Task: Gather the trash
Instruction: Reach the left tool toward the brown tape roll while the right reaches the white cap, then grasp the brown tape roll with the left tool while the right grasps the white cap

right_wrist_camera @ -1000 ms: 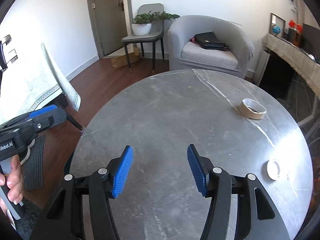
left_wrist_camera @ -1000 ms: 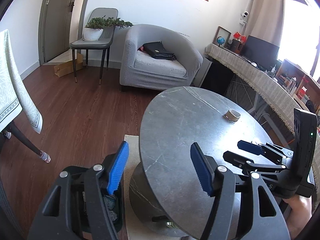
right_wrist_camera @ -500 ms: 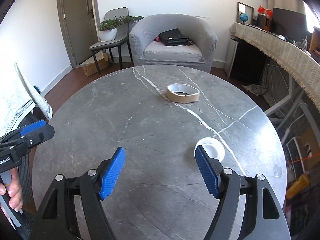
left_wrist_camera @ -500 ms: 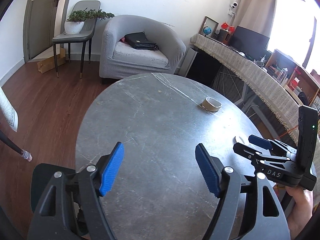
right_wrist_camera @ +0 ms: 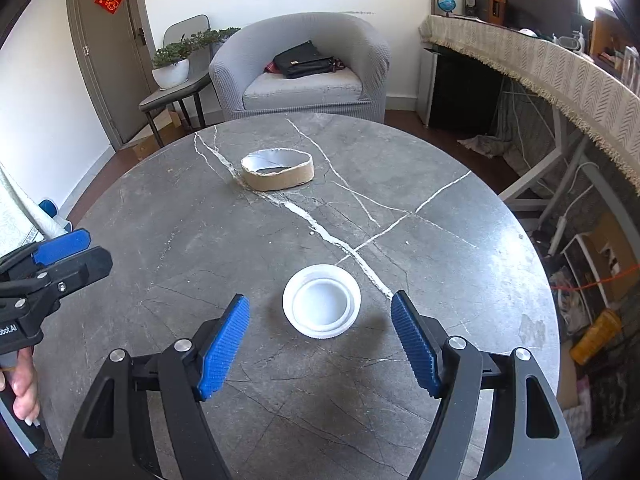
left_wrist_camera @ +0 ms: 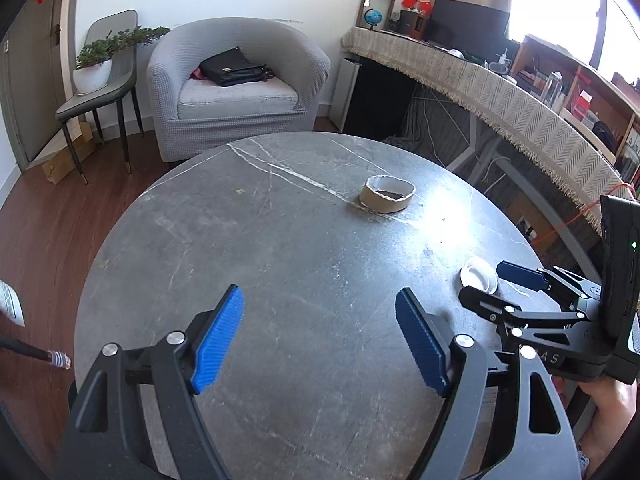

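Holding both tools tilted steeply down over the round grey marble-look table (right_wrist_camera: 460, 240), you have your right gripper (right_wrist_camera: 320, 338) nearest the trash and your left gripper (left_wrist_camera: 320, 340) beside it above bare tabletop. Your left hand (right_wrist_camera: 20, 384) shows at the edge of the right wrist view, wrapped around the handle; your right hand (left_wrist_camera: 608, 404) shows likewise in the left wrist view.

The right gripper's blue ribbed pads stand wide apart. The shallow white plastic lid (right_wrist_camera: 321, 301) lies flat on the table, open side up, just ahead of the fingertips and centred between the lines of the two fingers; neither pad touches it. From the left wrist view the same white lid (left_wrist_camera: 479, 274) sits right at the tips of the right gripper (left_wrist_camera: 500, 282).

The left gripper's jaws are opening, already wide, with nothing between them but grey stone. Its tips reach into the right wrist view at the left edge (right_wrist_camera: 76, 252), well apart from the lid.

Farther across the table, along a white vein, stands the brown cardboard tape-roll ring with a torn white inner lining (right_wrist_camera: 277, 171), also seen at (left_wrist_camera: 387, 194). It is well apart from both grippers.

Counted on the table: one white lid and one cardboard ring. Two grippers are in view, each with two blue pads.
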{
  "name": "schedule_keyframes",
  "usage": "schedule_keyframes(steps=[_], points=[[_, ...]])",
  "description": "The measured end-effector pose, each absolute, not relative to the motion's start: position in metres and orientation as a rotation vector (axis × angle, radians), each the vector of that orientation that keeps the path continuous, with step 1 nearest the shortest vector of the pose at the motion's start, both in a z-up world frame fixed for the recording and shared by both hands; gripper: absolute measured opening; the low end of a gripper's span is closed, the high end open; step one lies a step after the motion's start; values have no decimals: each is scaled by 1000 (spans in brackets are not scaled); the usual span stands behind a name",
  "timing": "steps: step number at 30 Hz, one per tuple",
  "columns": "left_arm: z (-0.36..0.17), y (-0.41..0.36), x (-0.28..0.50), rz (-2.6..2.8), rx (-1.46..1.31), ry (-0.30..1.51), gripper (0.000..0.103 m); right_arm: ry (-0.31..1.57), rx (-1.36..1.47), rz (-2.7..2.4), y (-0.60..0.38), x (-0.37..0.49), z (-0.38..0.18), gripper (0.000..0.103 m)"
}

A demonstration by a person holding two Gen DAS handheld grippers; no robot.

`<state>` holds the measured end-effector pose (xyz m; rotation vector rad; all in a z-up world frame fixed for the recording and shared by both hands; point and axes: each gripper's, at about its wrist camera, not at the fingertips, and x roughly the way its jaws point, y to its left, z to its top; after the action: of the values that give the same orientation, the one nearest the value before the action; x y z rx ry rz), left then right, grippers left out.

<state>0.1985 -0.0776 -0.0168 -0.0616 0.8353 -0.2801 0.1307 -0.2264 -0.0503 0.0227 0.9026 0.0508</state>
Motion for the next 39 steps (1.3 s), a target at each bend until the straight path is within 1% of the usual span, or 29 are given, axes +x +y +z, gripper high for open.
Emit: schedule_keyframes(steps=[1,2,3,4,5,7,10,11,17,27,31,39], points=[[-17,-83,204,-291,-56,842,81,902,13,49,-225,132,-51,73],[-18,-88,210,-304,-50,849,81,905,-4,41,-223,133,-52,66],[-19,-93,215,-315,-42,854,82,908,-21,34,-221,134,-52,65],[-20,-98,220,-326,-31,860,82,906,-35,28,-219,135,-52,62],[-21,-103,225,-335,-17,864,82,907,-46,20,-218,135,-52,56],[-25,-111,234,-352,-2,875,82,905,-53,18,-219,135,-52,52],[-30,-122,247,-375,-9,896,82,901,-43,10,-225,136,-51,41],[-32,-126,250,-378,-8,900,82,901,-34,8,-228,136,-50,40],[-35,-144,267,-388,-13,912,82,886,52,12,-246,134,-48,39],[-41,-177,300,-368,-2,946,82,866,119,16,-267,126,-44,39],[-42,-188,310,-361,-17,932,82,865,160,35,-270,125,-44,39],[-45,-205,323,-304,71,927,81,866,184,67,-266,127,-42,39]])
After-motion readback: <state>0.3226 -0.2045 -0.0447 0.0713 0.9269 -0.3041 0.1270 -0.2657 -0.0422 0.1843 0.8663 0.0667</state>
